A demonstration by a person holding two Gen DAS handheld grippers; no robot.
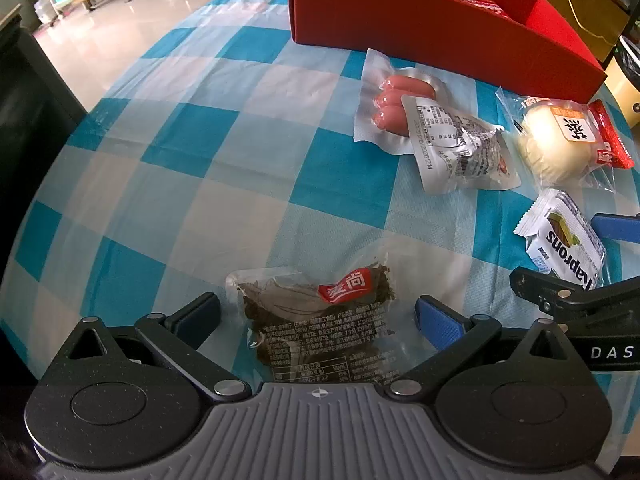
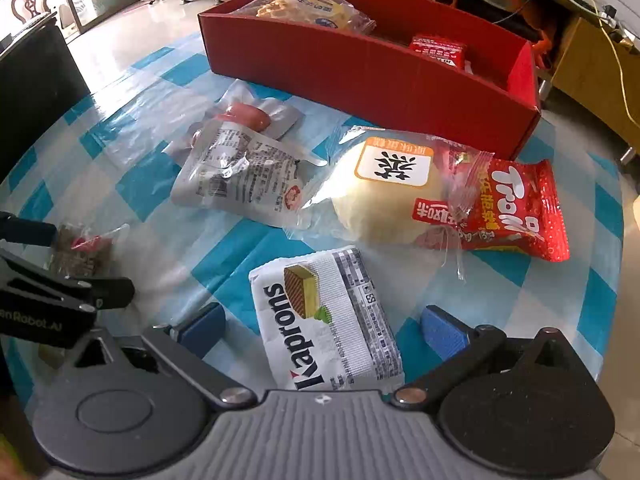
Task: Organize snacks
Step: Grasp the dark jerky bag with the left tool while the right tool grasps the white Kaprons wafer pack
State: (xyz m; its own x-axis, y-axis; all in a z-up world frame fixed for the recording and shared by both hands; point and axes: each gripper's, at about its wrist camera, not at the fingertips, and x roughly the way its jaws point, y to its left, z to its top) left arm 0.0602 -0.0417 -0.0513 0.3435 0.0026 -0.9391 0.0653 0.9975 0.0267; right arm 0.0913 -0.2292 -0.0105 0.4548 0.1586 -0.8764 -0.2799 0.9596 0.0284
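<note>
My left gripper (image 1: 318,318) is open, its fingers on either side of a clear packet of dark dried snack with a red label (image 1: 320,316) lying on the table. My right gripper (image 2: 322,326) is open around a white Kaprons wafer pack (image 2: 324,320), which also shows in the left wrist view (image 1: 562,240). Further off lie a sausage pack (image 1: 396,100), a silver pouch (image 1: 456,148), a bagged pale bun (image 2: 384,196) and a red Trolli bag (image 2: 516,212). The red box (image 2: 360,68) at the back holds a waffle pack (image 2: 312,4) and a small red pack (image 2: 438,48).
The table wears a blue and white checked cloth (image 1: 200,140). A dark chair (image 2: 36,88) stands at the left edge. Wooden furniture and cables (image 2: 592,40) lie beyond the table on the right. The left gripper's arm shows at the left of the right wrist view (image 2: 48,296).
</note>
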